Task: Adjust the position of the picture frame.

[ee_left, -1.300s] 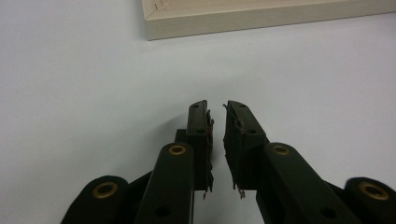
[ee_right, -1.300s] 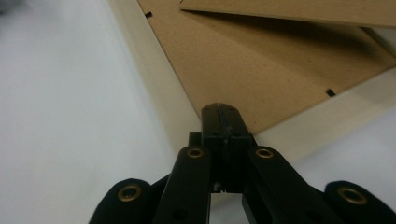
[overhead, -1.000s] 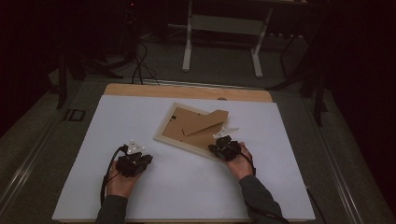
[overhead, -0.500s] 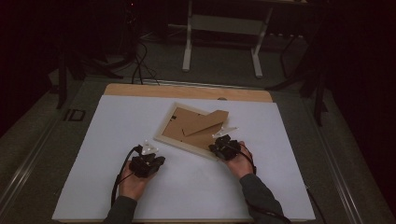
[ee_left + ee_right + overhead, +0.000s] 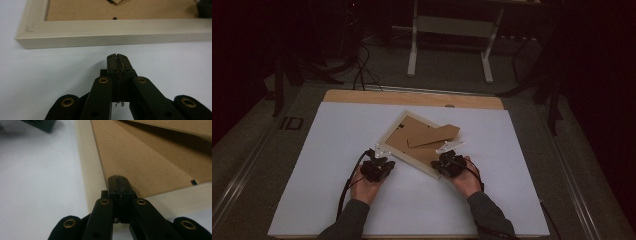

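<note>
The picture frame (image 5: 421, 142) lay face down on the white tabletop (image 5: 327, 150), turned at an angle so that one corner pointed toward the far edge and its pale wooden border ran diagonally; its brown backing board faced up, and a brown cardboard stand (image 5: 434, 136) lay across that board, slanting toward the right.

The left gripper (image 5: 379, 161) sat at the near-left side of the frame, held in the person's left hand (image 5: 364, 187); in the left gripper view its jaws were pressed together with nothing between them, having just finished closing; the left gripper (image 5: 117, 58) tip rested low over the white surface, just short of the frame's pale outer edge (image 5: 112, 33), close to it but apart from it; the frame's corner showed at the left of that view, with a small scuffed mark on the wood.

The right gripper (image 5: 449, 159) sat at the frame's near-right corner, held in the right hand (image 5: 467, 180); in the right gripper view its jaws were likewise fully closed and empty; the right gripper (image 5: 119, 180) tip lay over the frame itself, at the line where the pale border met the brown backing board (image 5: 140, 157); whether the tip pressed on the wood or hung just above it I could not tell; a small dark retaining tab (image 5: 193, 182) showed at the board's edge to the right.

Both cables trailed back along the person's dark sleeves.
</note>
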Demonstrator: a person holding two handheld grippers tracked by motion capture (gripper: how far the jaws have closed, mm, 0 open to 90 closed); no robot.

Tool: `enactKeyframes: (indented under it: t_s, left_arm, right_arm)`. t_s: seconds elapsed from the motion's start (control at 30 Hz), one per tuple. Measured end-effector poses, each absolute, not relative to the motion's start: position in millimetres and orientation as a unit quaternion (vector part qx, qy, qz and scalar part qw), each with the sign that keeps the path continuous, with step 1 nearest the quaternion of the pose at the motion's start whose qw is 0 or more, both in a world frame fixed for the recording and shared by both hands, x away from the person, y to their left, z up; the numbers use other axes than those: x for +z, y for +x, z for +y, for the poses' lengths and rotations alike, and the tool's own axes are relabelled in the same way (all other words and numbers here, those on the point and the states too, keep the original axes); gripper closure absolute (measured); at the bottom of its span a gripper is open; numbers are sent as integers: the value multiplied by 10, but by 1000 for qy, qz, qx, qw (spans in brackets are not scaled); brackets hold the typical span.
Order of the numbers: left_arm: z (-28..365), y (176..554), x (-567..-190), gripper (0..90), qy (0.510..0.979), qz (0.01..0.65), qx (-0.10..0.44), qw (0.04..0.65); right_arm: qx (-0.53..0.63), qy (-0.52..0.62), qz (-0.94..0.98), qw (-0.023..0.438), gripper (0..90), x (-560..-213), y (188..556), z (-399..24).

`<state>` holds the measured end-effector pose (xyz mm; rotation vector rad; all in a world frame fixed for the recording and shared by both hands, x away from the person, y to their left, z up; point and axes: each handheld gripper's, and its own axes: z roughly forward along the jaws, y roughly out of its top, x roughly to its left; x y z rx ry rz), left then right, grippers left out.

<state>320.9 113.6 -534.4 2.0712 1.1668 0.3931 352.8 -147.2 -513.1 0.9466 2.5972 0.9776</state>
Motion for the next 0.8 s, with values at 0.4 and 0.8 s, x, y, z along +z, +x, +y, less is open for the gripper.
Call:
enactKeyframes:
  t_s: [0.4,0.8]
  left_arm:
    - [1010,3239,-5369,899,809,442,142,361]
    - [977,3266,-5369,899,810,441,146,359]
  right_arm:
    - [348,312,880,85,900,-5157,3307,-1313]
    - [344,279,894,63,900,-5135,3183,-1120]
